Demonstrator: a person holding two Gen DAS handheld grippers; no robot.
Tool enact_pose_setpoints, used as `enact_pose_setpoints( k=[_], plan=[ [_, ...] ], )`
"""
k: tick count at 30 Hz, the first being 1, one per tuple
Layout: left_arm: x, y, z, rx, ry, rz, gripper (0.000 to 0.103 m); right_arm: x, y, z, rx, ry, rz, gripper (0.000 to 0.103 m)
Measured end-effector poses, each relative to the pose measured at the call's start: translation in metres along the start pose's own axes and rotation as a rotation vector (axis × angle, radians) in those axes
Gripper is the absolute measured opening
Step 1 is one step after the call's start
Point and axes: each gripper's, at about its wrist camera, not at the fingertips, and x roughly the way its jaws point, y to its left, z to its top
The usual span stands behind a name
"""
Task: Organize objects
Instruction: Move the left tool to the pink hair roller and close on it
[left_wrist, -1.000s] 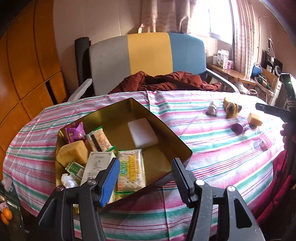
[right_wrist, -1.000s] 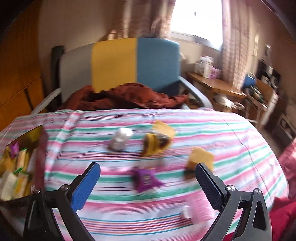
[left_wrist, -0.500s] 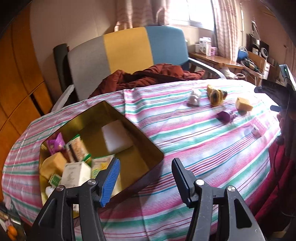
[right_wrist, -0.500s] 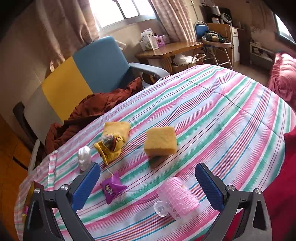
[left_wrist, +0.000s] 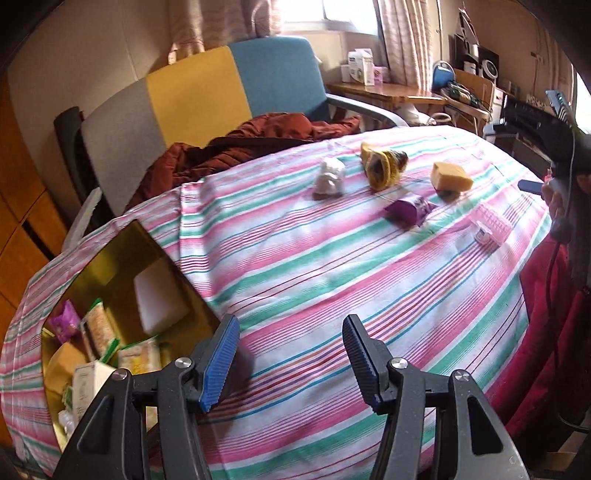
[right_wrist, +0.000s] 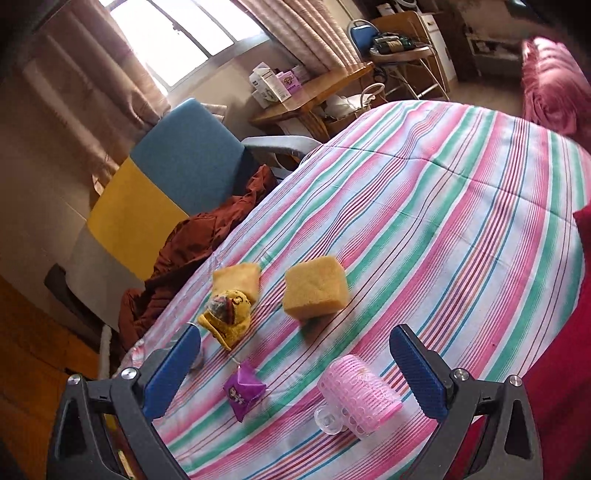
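Right hand-held gripper (right_wrist: 295, 373) spread wide w/ nothing in it, imo drop straight over the pink hair roller (right_wrist: 356, 397) & squeeze its middle gently.

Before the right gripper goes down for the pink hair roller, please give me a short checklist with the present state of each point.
1. Right gripper open, holding nothing: ok.
2. Pink hair roller lies between its fingers' line: ok.
3. Purple packet apart from the roller: ok.
4. Yellow sponge out of the path: ok.
5. Left gripper open, away from the roller: ok.
6. Room left in the gold tin: cannot tell.
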Motion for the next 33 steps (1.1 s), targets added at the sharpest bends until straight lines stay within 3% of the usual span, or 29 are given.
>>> enact_pose_setpoints(
  k=[10,21,26,27,30,33],
  plan=[
    [0.033,-0.031,0.020,0.024,0.059,-0.107,0.059,-0.008,-0.033,0.008,0.182,-0.029,0.039,0.103],
    [0.064,-0.088,0.066,0.053,0.083,-0.343,0.059,-0.014,-0.050,0.011,0.275,-0.041,0.050,0.103],
    [0.065,-0.136,0.088,0.261,-0.002,-0.420,0.060,-0.044,-0.044,0.016,0.203,-0.178,0.014,0.103],
    [0.066,-0.146,0.092,0.298,-0.005,-0.448,0.064,-0.048,-0.042,0.016,0.189,-0.196,0.012,0.103],
    [0.073,-0.172,0.098,0.400,-0.004,-0.511,0.077,-0.049,-0.040,0.017,0.176,-0.194,0.018,0.103],
    [0.082,-0.197,0.102,0.495,0.001,-0.540,0.078,-0.049,-0.041,0.019,0.184,-0.193,0.029,0.103]
  ],
)
